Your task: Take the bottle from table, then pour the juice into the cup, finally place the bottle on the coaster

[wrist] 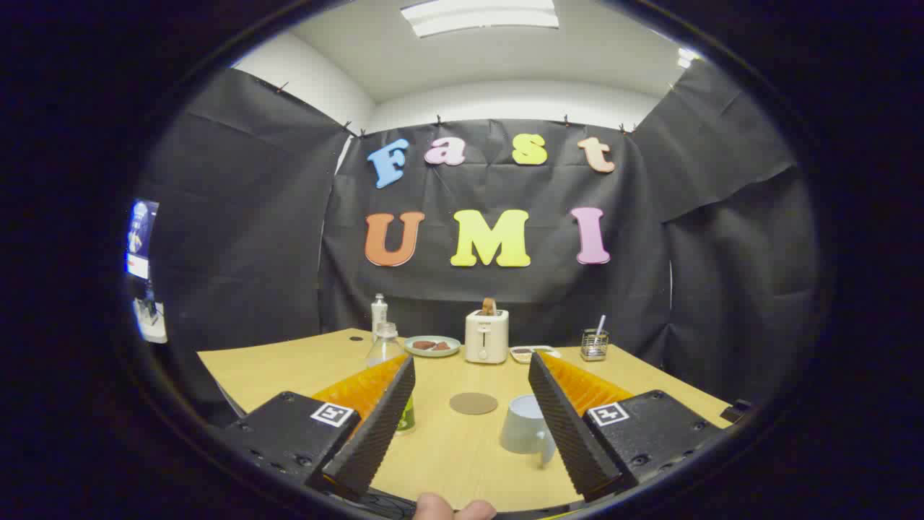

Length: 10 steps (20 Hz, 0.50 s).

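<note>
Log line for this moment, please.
phase: approach | fingers: open, empty | bottle: behind left finger | cup: by right finger | coaster: bare

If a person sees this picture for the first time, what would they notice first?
First, the open claw, its ridged fingers spread wide over the wooden table. Between them lie a round coaster and a pale cup; the bottle stands behind the left finger. Farther back stands a white toaster.

We see a pale wooden desk (447, 448). On it stand a bottle (386, 348) partly behind the left finger, a round coaster (473, 403) mid-desk, and a pale cup (525, 427) just beside the right finger. Farther back — a small white bottle (378, 315), a plate (432, 346), a white toaster (486, 336), a small tray (533, 353) and a wire holder (594, 344).
</note>
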Motion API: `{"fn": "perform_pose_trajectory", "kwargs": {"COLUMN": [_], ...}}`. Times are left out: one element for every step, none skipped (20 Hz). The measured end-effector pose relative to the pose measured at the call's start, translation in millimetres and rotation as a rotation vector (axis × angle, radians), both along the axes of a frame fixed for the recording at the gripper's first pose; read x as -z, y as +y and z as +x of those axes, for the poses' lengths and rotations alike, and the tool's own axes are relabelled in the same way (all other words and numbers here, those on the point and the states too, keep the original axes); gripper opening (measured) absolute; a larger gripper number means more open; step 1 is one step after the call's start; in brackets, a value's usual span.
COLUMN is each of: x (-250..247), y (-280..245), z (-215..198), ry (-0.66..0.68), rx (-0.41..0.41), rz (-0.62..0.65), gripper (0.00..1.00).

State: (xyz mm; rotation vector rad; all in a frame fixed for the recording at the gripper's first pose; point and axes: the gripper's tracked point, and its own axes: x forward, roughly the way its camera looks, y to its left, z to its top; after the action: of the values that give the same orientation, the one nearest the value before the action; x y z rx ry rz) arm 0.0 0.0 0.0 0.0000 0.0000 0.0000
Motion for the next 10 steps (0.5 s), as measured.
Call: {"fn": "perform_pose_trajectory", "kwargs": {"x": [-3.1,-4.0,-3.4,-2.7,-1.5,1.3,0.7,0.8,-1.0,-0.8], "y": [2.9,4.4,4.4,3.2,5.1,5.8,2.4,1.3,4.6,7.6], "z": [-0.1,0.5,0.5,0.3,-0.7,-1.6,-2.6,-4.5,-4.0,-4.1], "ry": [-0.009,-0.013,-0.014,-0.014,-0.011,-0.005,-0.003,0.0,-0.004,-0.005], "rx": [-0.005,-0.009,-0.009,-0.009,-0.018,-0.017,0.001,0.008,0.004,-0.002], "rz": [0.004,0.008,0.009,0.014,0.021,0.016,-0.015,-0.055,-0.068,-0.064], "gripper": [1.0,1.0,1.0,1.0,1.0,1.0,1.0,1.0,1.0,1.0]}}
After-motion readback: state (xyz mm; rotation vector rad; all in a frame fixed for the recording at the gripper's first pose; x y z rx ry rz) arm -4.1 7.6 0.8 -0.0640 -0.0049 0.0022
